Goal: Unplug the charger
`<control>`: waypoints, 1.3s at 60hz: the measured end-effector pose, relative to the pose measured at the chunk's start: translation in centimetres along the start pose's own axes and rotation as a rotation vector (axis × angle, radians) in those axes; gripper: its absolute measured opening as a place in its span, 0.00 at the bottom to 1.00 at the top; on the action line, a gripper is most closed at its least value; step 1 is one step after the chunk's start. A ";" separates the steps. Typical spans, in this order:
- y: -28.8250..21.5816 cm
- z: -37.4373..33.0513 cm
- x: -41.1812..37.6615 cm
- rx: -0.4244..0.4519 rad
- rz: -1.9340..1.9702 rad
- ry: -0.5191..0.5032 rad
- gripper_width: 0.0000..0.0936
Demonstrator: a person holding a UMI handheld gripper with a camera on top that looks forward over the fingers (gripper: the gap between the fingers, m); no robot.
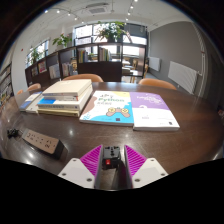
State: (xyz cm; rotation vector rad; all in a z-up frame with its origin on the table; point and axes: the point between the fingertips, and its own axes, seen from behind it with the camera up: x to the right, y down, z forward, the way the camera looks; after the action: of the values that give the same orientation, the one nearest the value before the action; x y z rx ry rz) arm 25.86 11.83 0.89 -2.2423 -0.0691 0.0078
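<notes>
My gripper (112,158) is shut on a small black charger (111,153) with a red spot on its face. The charger sits between the magenta pads (92,157), pressed from both sides, above the near edge of a dark wooden table (120,132). A white power strip (40,141) lies on the table to the left of the fingers, apart from the charger. No cable between them shows.
Beyond the fingers lie a stack of white books (62,98), a light blue book (108,107) and a purple and white book (154,110). Chairs (85,78) stand at the table's far side. Windows and a radiator (182,72) are behind.
</notes>
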 end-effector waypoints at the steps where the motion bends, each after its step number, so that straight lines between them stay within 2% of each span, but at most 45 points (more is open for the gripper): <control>1: -0.2 -0.1 0.1 -0.002 -0.004 0.009 0.46; 3: -0.9 -0.6 0.3 0.010 -0.018 0.018 0.55; 8: -3.4 -2.5 0.3 0.051 -0.033 0.042 0.63; 13: -7.1 -6.3 -0.7 0.115 -0.030 0.056 0.78; 16: -9.2 -9.0 -1.4 0.151 -0.018 0.061 0.84; 19: -11.1 -11.7 -2.5 0.188 -0.012 0.061 0.85; 24: -13.3 -16.3 -4.6 0.243 0.000 0.055 0.84; 31: -13.2 -22.1 -8.3 0.276 0.016 0.038 0.85; 39: -10.7 -27.3 -12.4 0.261 0.024 0.010 0.84; 50: -4.0 -31.5 -17.0 0.202 0.020 0.004 0.85; 57: -1.5 -33.5 -19.2 0.183 0.017 -0.005 0.85; 65: 0.7 -35.3 -20.8 0.160 -0.001 0.003 0.85; 78: 2.1 -36.2 -22.7 0.144 0.000 -0.040 0.85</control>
State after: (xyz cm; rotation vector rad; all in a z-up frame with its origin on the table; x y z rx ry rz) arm 4.35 -18.94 21.38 -2.0988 -0.0877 0.0559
